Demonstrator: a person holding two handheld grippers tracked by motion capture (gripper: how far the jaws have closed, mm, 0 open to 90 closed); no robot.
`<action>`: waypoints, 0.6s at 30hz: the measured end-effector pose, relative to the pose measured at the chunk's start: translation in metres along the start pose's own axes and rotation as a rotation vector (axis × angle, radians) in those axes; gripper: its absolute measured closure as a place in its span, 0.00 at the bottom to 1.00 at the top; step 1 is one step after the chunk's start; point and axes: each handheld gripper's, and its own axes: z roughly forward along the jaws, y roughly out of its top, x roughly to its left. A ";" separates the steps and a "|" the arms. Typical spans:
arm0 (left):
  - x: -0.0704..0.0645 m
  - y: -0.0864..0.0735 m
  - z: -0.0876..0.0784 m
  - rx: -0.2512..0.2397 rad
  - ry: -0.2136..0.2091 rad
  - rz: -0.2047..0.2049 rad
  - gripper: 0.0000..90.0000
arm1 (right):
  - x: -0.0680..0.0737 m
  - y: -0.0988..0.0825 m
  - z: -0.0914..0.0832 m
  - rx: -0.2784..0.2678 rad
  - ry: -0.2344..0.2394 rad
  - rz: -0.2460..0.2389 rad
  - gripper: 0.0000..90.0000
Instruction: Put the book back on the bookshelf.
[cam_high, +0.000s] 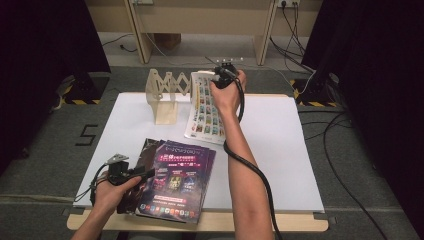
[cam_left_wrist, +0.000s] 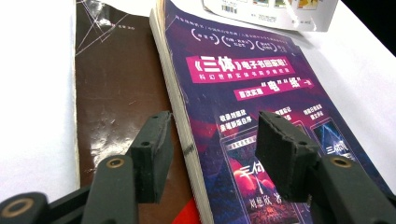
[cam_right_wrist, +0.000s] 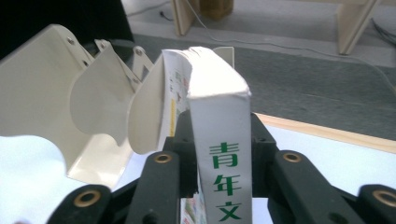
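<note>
Left tongs spread over purple book; right tongs pinching white book, cover cut off

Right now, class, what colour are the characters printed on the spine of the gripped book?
Green on the white spine, clearest in the right gripper view.

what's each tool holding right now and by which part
The right tool clamps the white magazine at its spine, a jaw on each side, beside the wooden rack. The left tool holds nothing; its jaws stand open over the purple book.
</note>
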 end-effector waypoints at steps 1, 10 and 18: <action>0.000 0.000 0.000 0.000 0.000 0.002 0.50 | 0.002 0.000 -0.001 0.003 -0.016 -0.016 0.81; 0.001 0.002 -0.001 -0.007 0.001 -0.003 0.50 | 0.014 0.008 -0.042 -0.118 -0.015 0.026 0.83; -0.001 0.001 -0.001 -0.007 -0.003 0.001 0.50 | 0.029 0.014 -0.057 -0.307 -0.080 0.046 0.83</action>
